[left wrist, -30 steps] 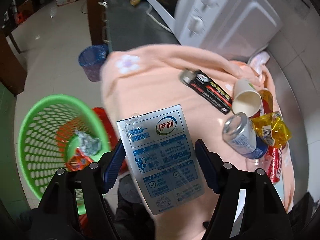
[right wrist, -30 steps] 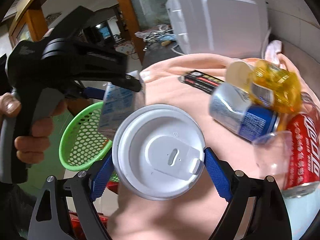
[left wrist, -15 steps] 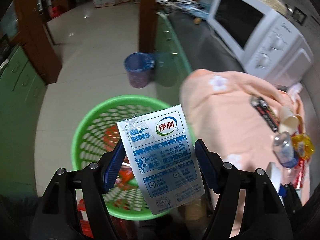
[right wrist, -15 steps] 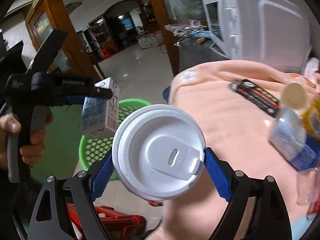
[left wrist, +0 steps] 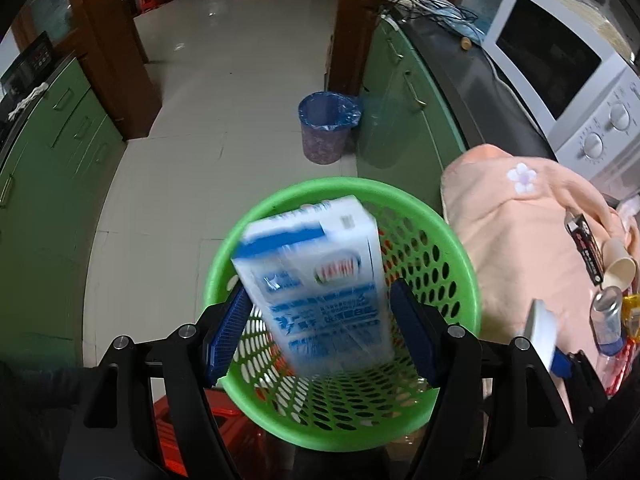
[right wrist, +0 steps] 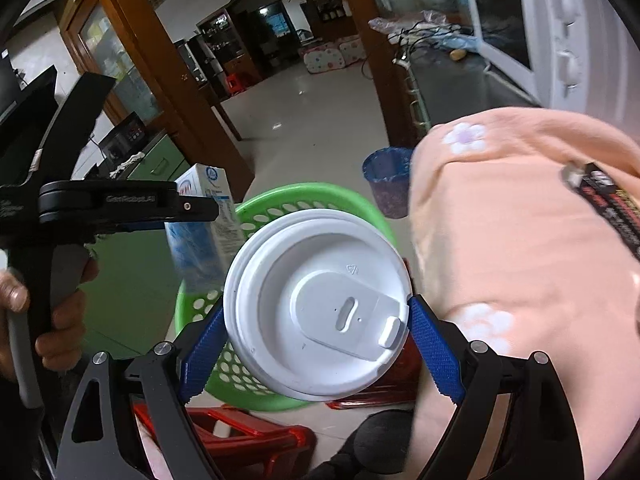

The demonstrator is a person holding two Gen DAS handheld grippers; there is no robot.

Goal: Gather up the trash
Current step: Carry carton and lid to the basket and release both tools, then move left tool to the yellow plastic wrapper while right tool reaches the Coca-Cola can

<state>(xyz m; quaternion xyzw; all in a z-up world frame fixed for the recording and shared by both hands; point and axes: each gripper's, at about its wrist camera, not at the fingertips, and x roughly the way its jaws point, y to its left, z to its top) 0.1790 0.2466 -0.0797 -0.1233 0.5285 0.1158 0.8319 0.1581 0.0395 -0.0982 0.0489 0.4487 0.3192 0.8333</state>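
A green mesh basket (left wrist: pixel 340 184) stands on the floor below my left gripper (left wrist: pixel 320 332). A blue-and-white milk carton (left wrist: pixel 320 280) hangs tilted and blurred between the blue pads, with thin gaps on both sides, so it looks loose over the basket. In the right wrist view the carton (right wrist: pixel 208 208) sits under the left gripper (right wrist: pixel 120 200), which a hand holds above the basket (right wrist: pixel 304 192). My right gripper (right wrist: pixel 316 328) is shut on a cup with a white lid (right wrist: pixel 320 312), held beside the basket.
A peach cloth (left wrist: pixel 520 260) covers the counter on the right, carrying a black pack (left wrist: pixel 586 248), a paper cup (left wrist: pixel 620 268) and a can (left wrist: pixel 608 320). A white microwave (left wrist: pixel 560 64) stands behind. A blue bin (left wrist: pixel 330 128) and a red stool (right wrist: pixel 240 432) are on the floor.
Both grippers swung left from over the cloth to over the basket. The carton, sharp and square in the left jaws before, is now blurred and tipped forward.
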